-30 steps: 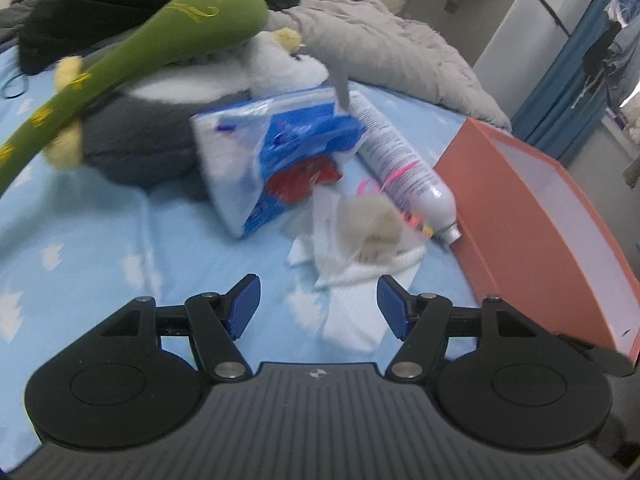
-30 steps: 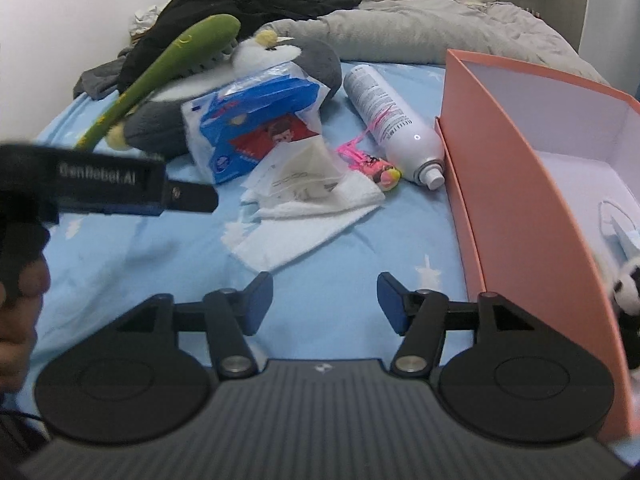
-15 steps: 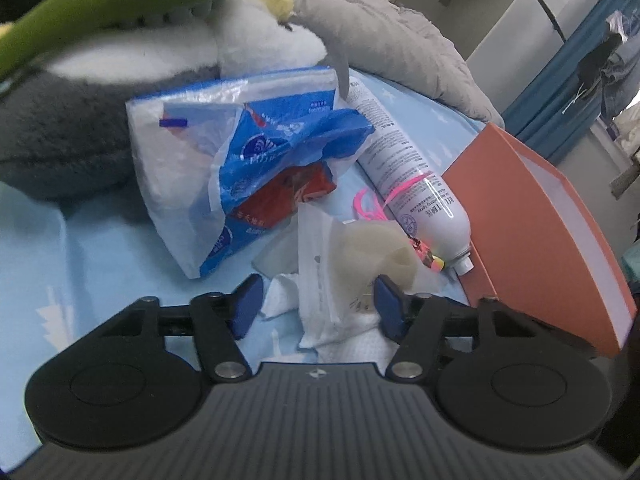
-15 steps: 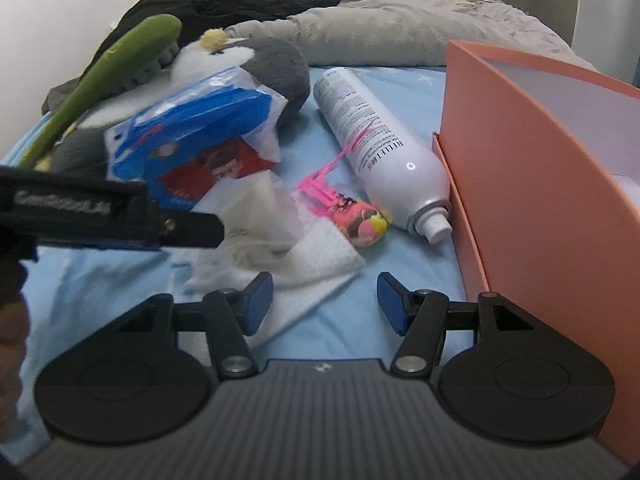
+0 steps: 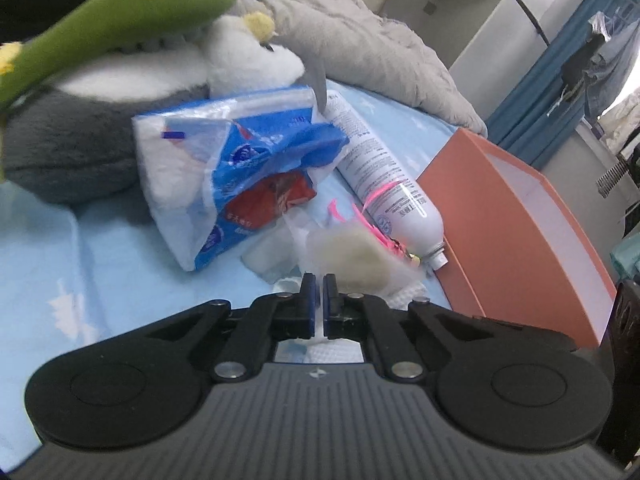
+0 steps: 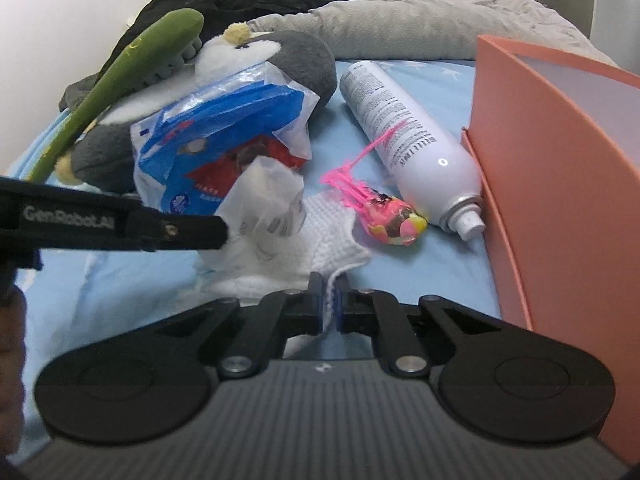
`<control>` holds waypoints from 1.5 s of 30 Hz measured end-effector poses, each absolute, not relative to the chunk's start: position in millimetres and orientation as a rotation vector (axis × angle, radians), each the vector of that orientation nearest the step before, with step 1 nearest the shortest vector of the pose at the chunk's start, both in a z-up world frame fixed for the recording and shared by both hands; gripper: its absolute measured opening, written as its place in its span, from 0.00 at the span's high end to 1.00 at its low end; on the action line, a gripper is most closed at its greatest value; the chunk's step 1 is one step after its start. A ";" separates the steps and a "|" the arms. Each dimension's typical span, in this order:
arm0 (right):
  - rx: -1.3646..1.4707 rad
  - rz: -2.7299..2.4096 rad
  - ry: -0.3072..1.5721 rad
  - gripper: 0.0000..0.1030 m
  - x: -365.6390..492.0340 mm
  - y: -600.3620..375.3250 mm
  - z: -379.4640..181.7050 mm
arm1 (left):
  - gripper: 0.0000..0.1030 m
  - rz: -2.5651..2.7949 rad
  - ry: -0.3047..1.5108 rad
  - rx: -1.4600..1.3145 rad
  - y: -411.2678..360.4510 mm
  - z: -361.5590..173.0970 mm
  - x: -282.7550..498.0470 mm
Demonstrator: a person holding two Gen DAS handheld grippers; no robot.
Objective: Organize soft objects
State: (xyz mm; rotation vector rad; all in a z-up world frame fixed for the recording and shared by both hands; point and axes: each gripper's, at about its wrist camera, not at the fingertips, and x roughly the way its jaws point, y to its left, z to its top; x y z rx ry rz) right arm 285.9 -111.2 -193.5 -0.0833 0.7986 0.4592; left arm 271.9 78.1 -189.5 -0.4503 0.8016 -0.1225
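Observation:
On the blue bed sheet lies a white waffle cloth (image 6: 320, 236). My right gripper (image 6: 329, 300) has its jaws closing tight on the cloth's near edge, which is pinched between the pads. On top of the cloth rests a clear plastic bag (image 5: 348, 256) with something soft and beige inside. My left gripper (image 5: 319, 294) has its jaws closing on this bag's near edge. In the right wrist view the left gripper (image 6: 222, 232) comes in from the left and its tip meets the bag (image 6: 268, 196).
Behind lie a blue tissue pack (image 6: 224, 136), a grey and white penguin plush (image 5: 80, 140) and a green plush (image 5: 120, 20). A white spray can (image 6: 412, 140) and a pink toy (image 6: 392, 220) lie beside the orange box (image 6: 560, 160) at right. A grey duvet (image 6: 400, 12) is piled at the back.
Both grippers have gone from open to shut. The left one moved forward onto the clear bag and the right one came closer and closed on the white cloth's edge.

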 end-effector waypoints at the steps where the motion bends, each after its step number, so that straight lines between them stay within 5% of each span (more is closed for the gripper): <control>1: -0.077 0.459 0.801 0.91 282.2 -113.8 -191.1 | 0.97 -0.120 0.800 -0.455 79.6 -186.5 266.2; 16: 0.038 0.449 0.804 0.94 236.2 -139.3 -173.7 | 0.98 -0.017 0.796 -0.453 84.2 -174.2 203.6; 18: 0.051 0.432 0.790 0.89 241.7 -138.1 -173.6 | 0.99 0.000 0.803 -0.460 86.9 -176.0 199.6; 20: 0.066 0.414 0.793 0.52 251.2 -136.2 -177.6 | 0.99 0.012 0.807 -0.458 87.5 -177.0 196.6; 21: 0.079 0.414 0.780 0.50 255.0 -135.8 -179.4 | 0.99 0.016 0.809 -0.455 87.3 -176.7 194.4; 27: 0.131 0.391 0.804 0.55 284.0 -127.0 -198.6 | 1.00 0.036 0.814 -0.468 91.1 -176.8 175.6; 29: 0.130 0.389 0.822 0.91 289.9 -123.2 -204.4 | 1.00 0.038 0.812 -0.461 91.5 -175.2 169.3; 45: 0.159 0.382 0.864 0.93 198.8 -163.4 -170.4 | 1.00 0.033 0.821 -0.456 76.2 -159.4 100.1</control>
